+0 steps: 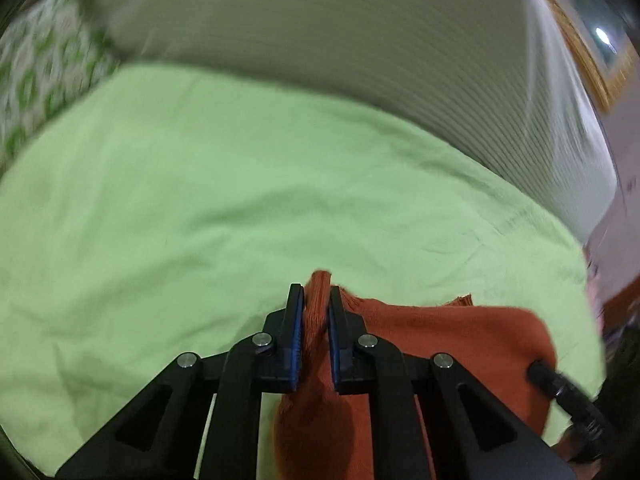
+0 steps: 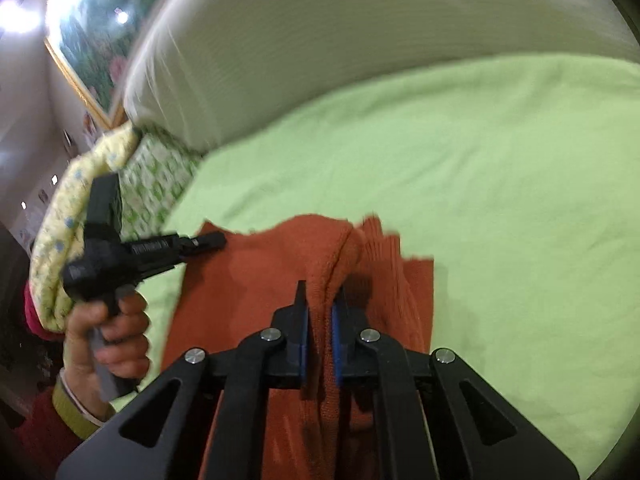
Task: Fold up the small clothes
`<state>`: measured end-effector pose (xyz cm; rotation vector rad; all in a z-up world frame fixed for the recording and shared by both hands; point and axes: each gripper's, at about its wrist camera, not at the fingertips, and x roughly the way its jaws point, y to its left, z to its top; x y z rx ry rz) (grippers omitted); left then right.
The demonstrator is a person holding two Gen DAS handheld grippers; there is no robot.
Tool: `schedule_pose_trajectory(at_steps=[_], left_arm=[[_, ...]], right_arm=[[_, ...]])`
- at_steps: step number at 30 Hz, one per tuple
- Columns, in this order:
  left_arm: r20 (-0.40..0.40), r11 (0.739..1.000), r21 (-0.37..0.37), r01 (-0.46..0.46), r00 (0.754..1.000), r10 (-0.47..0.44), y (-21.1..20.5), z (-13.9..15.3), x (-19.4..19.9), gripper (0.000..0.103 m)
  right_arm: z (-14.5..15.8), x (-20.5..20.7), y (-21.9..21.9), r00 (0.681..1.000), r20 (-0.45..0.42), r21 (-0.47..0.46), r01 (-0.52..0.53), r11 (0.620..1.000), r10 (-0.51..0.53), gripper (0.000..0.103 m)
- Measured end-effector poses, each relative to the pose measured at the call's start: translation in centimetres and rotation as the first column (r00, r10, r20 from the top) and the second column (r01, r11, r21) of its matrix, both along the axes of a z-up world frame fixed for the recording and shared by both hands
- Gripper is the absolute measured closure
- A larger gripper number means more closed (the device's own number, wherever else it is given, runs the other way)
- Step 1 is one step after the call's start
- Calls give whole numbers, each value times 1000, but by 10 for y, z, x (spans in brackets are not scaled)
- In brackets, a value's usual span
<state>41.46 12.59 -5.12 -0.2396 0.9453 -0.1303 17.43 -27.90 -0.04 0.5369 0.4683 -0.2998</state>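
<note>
While the green bed sheet [image 1: 200,184] filled mid-frame, the orange garment [image 2: 256,280] lay lower centre. Left hand-held gripper [image 1: 316,300] and right hand-held gripper [image 2: 322,296] each pinched a fold of it, jaws nearly closed.

green bedsheet [image 1: 200,200] covered the bed | white ribbed headboard [image 1: 320,32] stood along its far edge | green-patterned pillow [image 2: 160,176] lay at a far corner | framed picture [image 2: 92,48] hung behind
</note>
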Motion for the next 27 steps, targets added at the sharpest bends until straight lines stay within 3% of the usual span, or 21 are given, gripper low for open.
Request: schedule_pose_trajectory(at_steps=[5, 9, 10, 12, 14, 16, 18, 20, 22, 25, 26, 27], left_arm=[[-42, 990, 139, -24, 999, 30, -9, -24, 15, 92], [-46, 982, 179, -58, 997, 67, 7, -23, 13, 75], [-33, 980, 180, -79, 996, 87, 13, -14, 6, 62], [14, 981, 165, -104, 995, 103, 23, 4, -11, 55], [52, 981, 147, -129, 991, 122, 29, 26, -38, 41], [78, 986, 102, -132, 989, 124, 29, 39, -63, 38], [83, 995, 3, -103, 991, 102, 22, 46, -96, 31], [67, 994, -64, -88, 993, 92, 15, 43, -118, 28], [32, 992, -104, -77, 996, 81, 2, 30, -139, 28], [-25, 991, -123, -52, 998, 49, -16, 6, -170, 28], [-42, 993, -109, -52, 998, 48, -19, -2, -178, 28], [-63, 994, -91, -53, 997, 47, -20, -12, -184, 28]], right_arm=[[-32, 8, -15, 989, -123, 27, 85, 996, -81, 92], [-34, 5, -14, 987, -143, 31, 83, 996, -78, 84], [-27, 0, -10, 986, -141, 11, 92, 996, -90, 83], [-13, -16, -2, 987, -108, -20, 120, 993, -122, 79], [-1, -35, 5, 989, -49, -19, 139, 990, -140, 79], [7, -51, 14, 992, 28, -6, 125, 992, -125, 79], [9, -59, 26, 993, 93, 21, 74, 997, -75, 79], [-1, -52, 37, 988, 151, 115, -36, 993, 19, 79], [-18, -42, 45, 991, 126, 143, -68, 987, 50, 79], [-54, -53, 45, 999, 17, 176, 37, 984, -41, 79], [-68, -63, 43, 997, -2, 202, 79, 976, -80, 81], [-80, -74, 39, 994, -1, 223, 109, 969, -111, 92]])
